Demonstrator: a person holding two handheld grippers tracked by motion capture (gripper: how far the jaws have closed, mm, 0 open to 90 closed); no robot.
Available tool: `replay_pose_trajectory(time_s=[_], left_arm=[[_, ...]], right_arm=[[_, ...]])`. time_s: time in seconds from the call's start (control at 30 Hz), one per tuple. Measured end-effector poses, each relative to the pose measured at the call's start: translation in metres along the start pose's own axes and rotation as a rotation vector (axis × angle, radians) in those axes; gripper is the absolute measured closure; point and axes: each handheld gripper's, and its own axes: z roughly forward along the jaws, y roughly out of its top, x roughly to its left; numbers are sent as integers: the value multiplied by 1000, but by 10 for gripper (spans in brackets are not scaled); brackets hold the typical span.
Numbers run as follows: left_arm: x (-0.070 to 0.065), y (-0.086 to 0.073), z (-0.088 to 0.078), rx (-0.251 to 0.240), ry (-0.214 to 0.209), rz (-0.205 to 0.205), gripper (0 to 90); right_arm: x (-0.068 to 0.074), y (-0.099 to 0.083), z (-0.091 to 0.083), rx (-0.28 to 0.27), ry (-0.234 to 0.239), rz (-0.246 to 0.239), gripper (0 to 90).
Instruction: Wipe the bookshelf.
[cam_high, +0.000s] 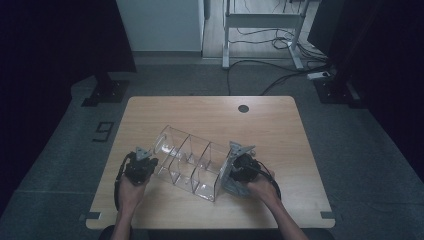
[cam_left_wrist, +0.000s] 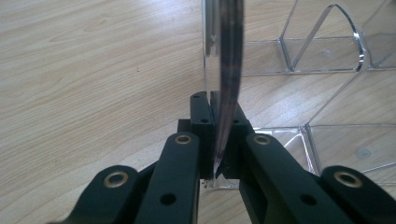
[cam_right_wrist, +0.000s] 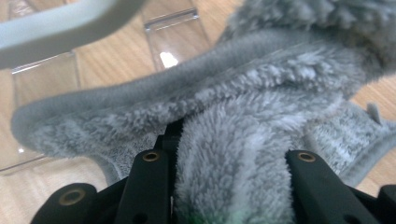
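High view puts your two hands at the near edge of the desk (cam_high: 150, 107), with the clear organizer (cam_high: 192, 162) lying between them, long axis running from far-left to near-right. Your left gripper (cam_high: 141, 167) sits at its left end; in the left gripper view the jaws are pinched tight on a thin clear wall (cam_left_wrist: 223, 70), edge-on, so that end looks well anchored. Your right gripper (cam_high: 239, 167) is at the near-right end, jaws clamped on a bunched grey cloth (cam_right_wrist: 261, 112) that spills out ahead of them, toward the clear panels. So the cloth hand is already right up against that end wall, and I'd guess the wipe runs leftward along the long axis, toward your left hand. Whether the cloth is actually touching the plastic yet, can't tell. Farther back the desk is bare apart from a cable hole (cam_high: 243, 108).
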Motion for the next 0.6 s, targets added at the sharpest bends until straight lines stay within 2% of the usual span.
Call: replay_pose_trajectory(time_s=[0.6], left_arm=[[-3, 0, 0, 3, 16, -1, 870]], right_arm=[[33, -9, -8, 9, 69, -60, 641]])
